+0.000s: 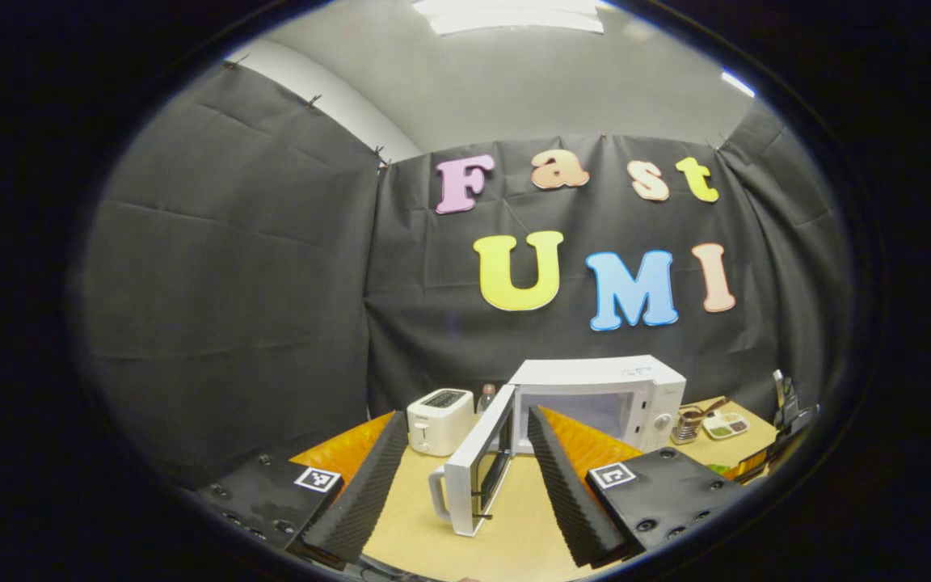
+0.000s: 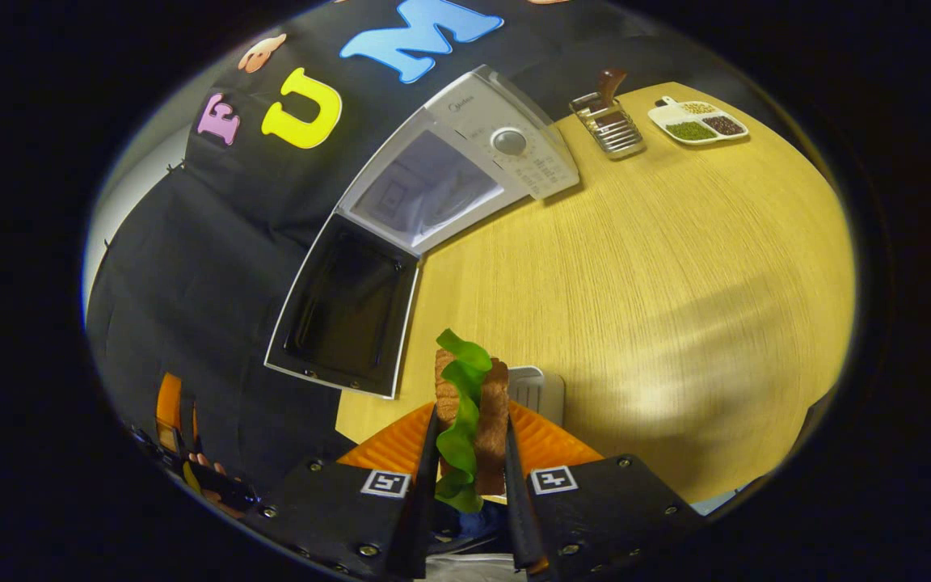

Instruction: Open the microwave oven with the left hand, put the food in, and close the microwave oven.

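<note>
Left tongs [image 1: 465,477], black screwed plates (square coded tags), ridged inner faces

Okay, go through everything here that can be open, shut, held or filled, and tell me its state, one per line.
microwave door: swung wide open
microwave: cavity looks empty
sandwich: upright, clamped in the right gripper
right gripper: shut on the sandwich
left gripper: open, holding nothing
divided dish: filled in its compartments
toaster: nothing sticking out of its slots

The left gripper [image 1: 465,477] is held level with its jaws spread wide, fingers splaying toward 11 and 1 o'clock, nothing between them. The right gripper [image 2: 469,453] tilts downward, its fingers nearly parallel and clamped on a sandwich [image 2: 469,408].
</note>
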Available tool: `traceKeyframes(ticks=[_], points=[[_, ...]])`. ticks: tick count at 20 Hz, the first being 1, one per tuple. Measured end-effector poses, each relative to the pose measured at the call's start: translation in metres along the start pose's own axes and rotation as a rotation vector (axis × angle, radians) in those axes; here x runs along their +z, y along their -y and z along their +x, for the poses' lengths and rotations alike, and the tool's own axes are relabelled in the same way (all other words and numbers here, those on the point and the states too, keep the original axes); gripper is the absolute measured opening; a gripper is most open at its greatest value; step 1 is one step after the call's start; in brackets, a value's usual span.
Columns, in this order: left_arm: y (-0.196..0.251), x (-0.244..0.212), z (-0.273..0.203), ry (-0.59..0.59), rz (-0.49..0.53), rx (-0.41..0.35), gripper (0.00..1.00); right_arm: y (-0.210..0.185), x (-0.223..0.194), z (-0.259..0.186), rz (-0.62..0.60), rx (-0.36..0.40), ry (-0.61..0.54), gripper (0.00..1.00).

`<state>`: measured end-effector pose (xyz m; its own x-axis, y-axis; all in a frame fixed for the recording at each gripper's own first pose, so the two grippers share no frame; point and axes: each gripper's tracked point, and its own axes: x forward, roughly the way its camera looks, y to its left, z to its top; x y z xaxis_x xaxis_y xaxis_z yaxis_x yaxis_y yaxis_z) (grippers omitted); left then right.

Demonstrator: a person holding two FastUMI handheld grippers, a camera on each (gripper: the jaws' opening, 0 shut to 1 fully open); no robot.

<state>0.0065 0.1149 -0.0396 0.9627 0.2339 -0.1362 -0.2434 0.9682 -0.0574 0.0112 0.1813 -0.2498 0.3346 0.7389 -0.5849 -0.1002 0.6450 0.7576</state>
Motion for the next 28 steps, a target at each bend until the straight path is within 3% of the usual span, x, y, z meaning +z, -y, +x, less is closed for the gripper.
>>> traceKeyframes(ticks=[10, 23, 28], points=[[-0.036, 0.006, 0.063, 0.027, -0.028, -0.048, 0.95, -0.063, 0.079, 0.039, 0.023, 0.03, 0.213, 0.4], [-0.13, -0.015, 0.13, -0.011, -0.039, -0.003, 0.95, -0.106, 0.148, 0.128, 0.058, -0.033, 0.476, 0.4], [-0.165, -0.019, 0.152, -0.011, 0.012, 0.039, 0.95, -0.109, 0.177, 0.162, 0.094, -0.063, 0.562, 0.4]])
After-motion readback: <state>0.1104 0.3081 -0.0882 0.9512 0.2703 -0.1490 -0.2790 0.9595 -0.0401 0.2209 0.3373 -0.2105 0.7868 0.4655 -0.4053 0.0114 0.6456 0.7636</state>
